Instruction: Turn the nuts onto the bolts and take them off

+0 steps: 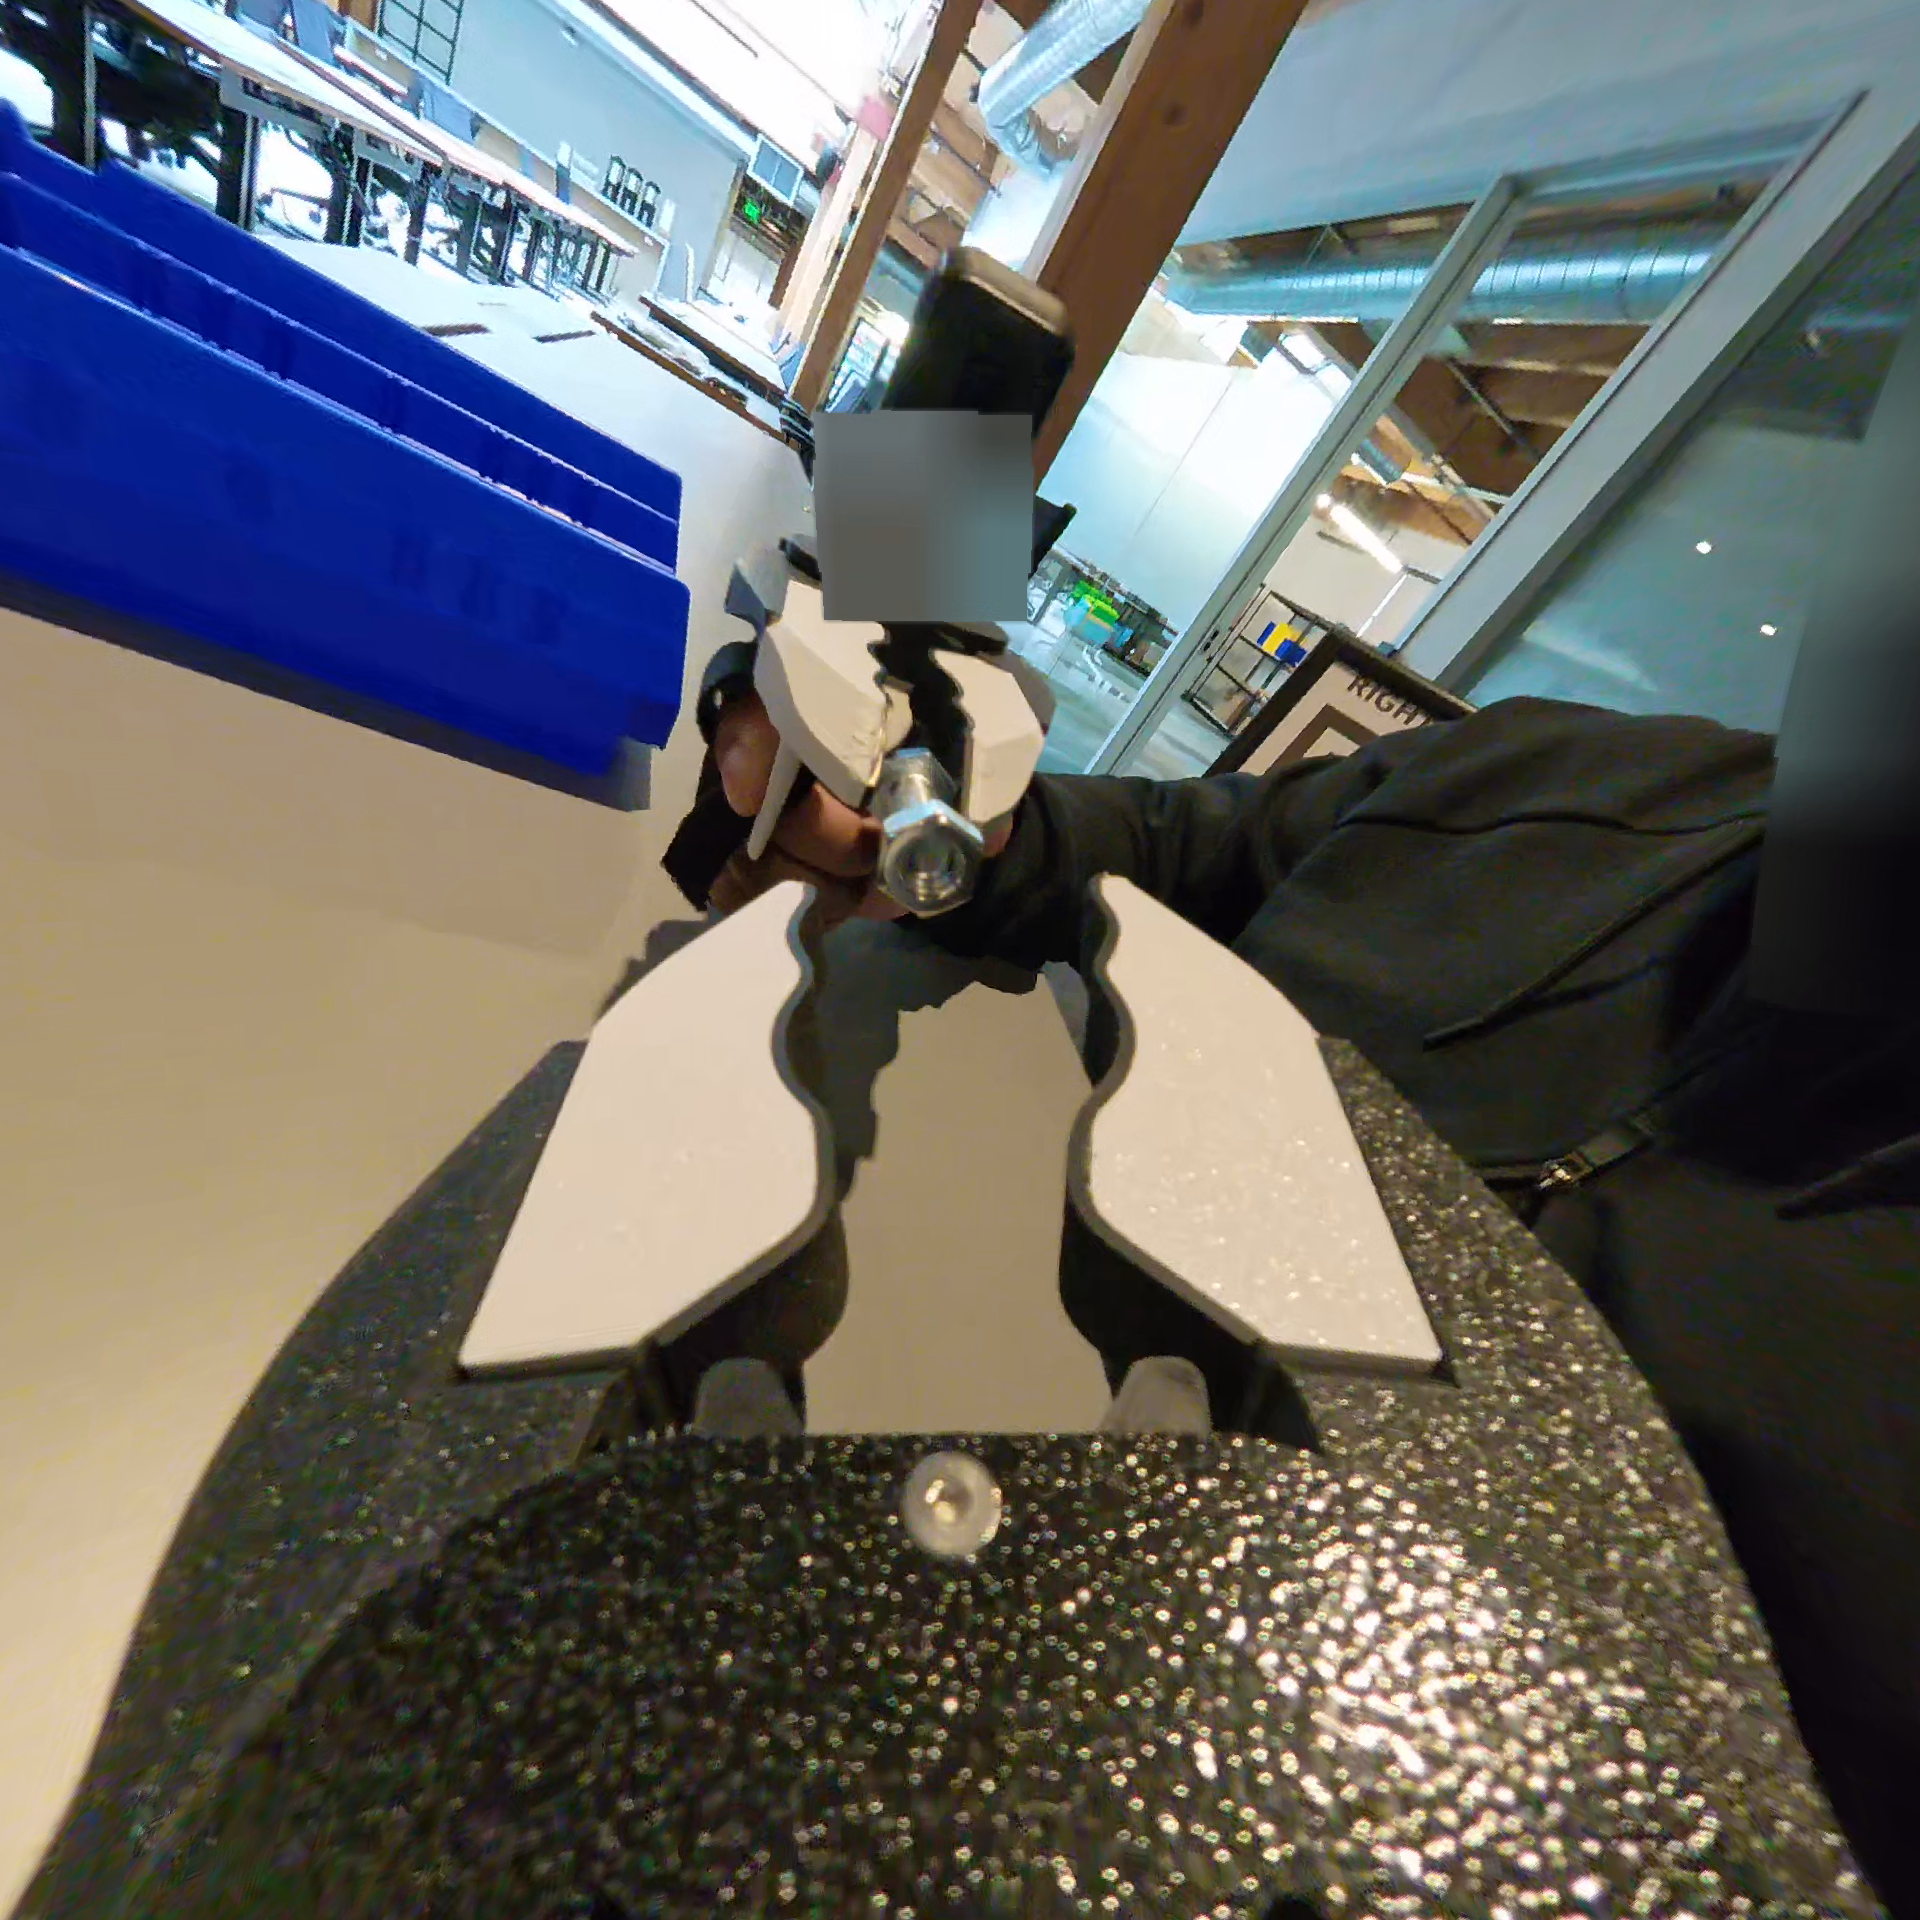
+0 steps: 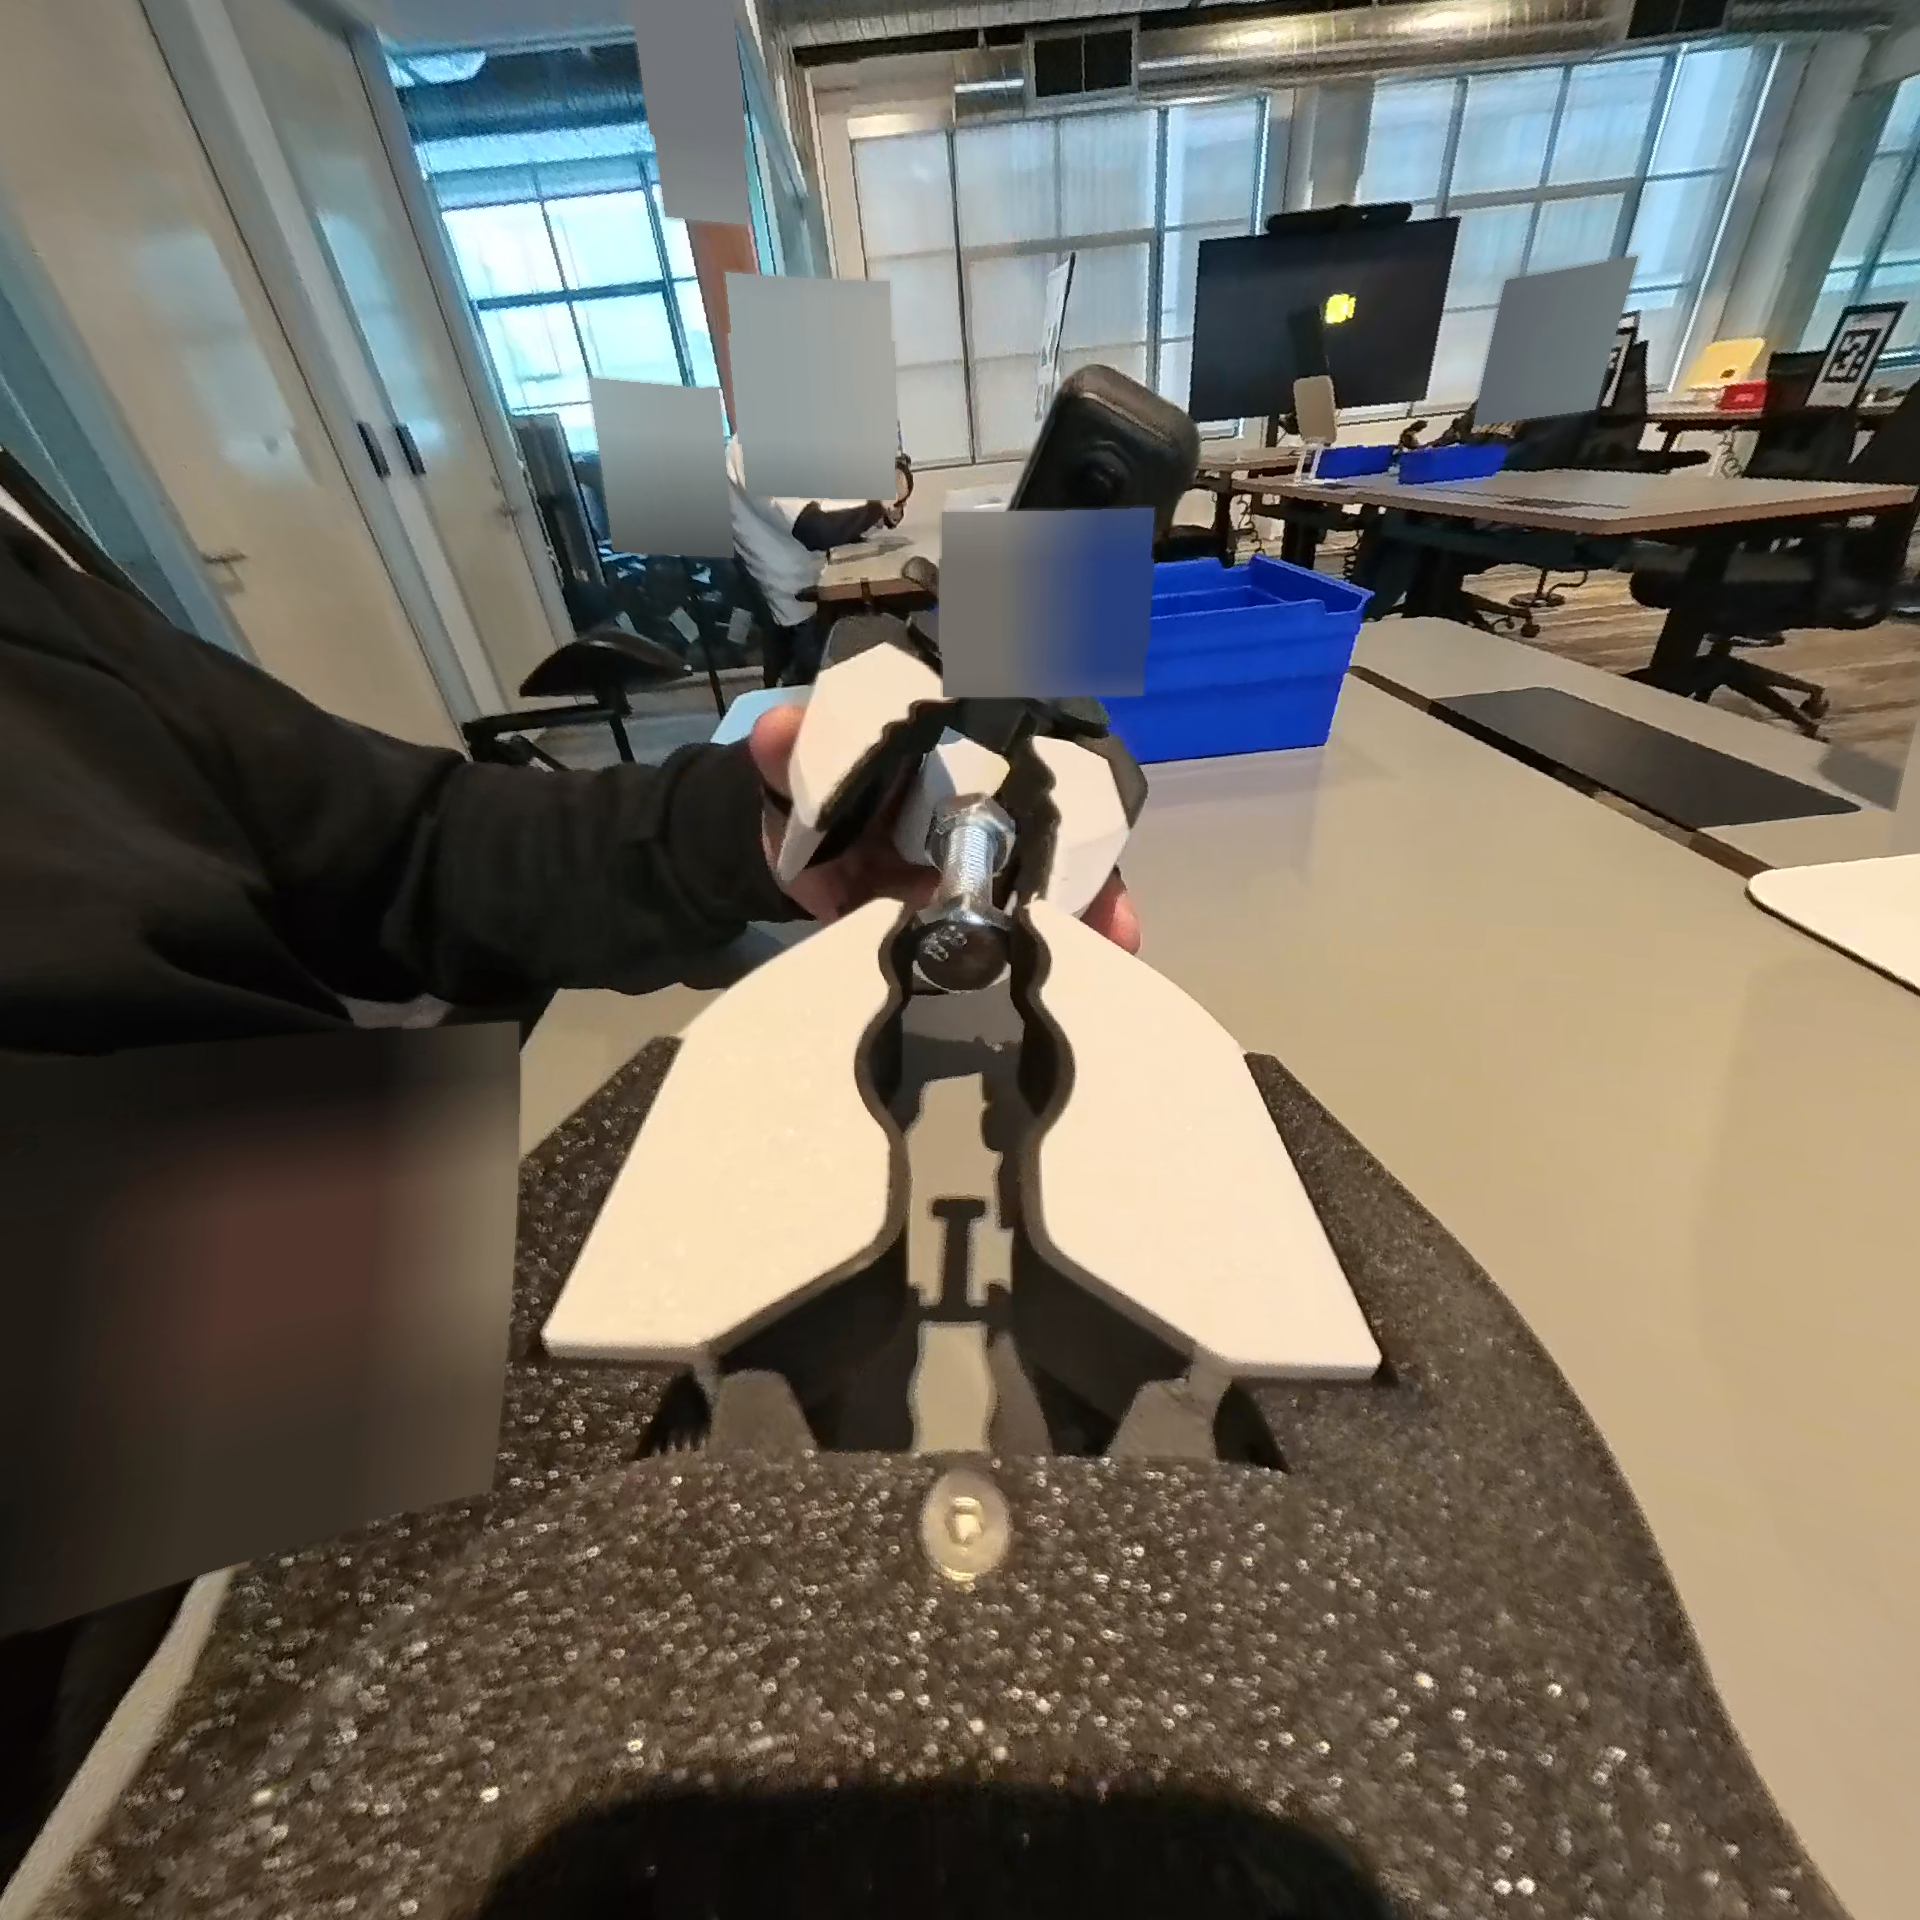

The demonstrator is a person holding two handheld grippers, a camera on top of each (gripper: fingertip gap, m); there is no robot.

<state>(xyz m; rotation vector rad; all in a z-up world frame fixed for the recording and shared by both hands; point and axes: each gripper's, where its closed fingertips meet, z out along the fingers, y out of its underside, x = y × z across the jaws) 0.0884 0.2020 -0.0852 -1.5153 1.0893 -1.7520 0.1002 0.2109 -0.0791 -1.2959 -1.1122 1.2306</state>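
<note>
My right gripper is shut on the head of a silver bolt and holds it above the grey table. The threaded shank points away, with a hex nut on its far end. My left gripper is open and empty, and the nut sits just beyond its fingertips, facing the camera. In the right wrist view the left gripper faces mine with its jaws spread to either side of the nut and not touching it. In the left wrist view the right gripper holds the bolt.
Blue plastic bins stand on the table; they also show at the back. A black mat and a white pad lie at the right. The grey table spreads below. Dark sleeves flank both grippers. Only a small space, under 4 cm, lies between the two pairs of fingers.
</note>
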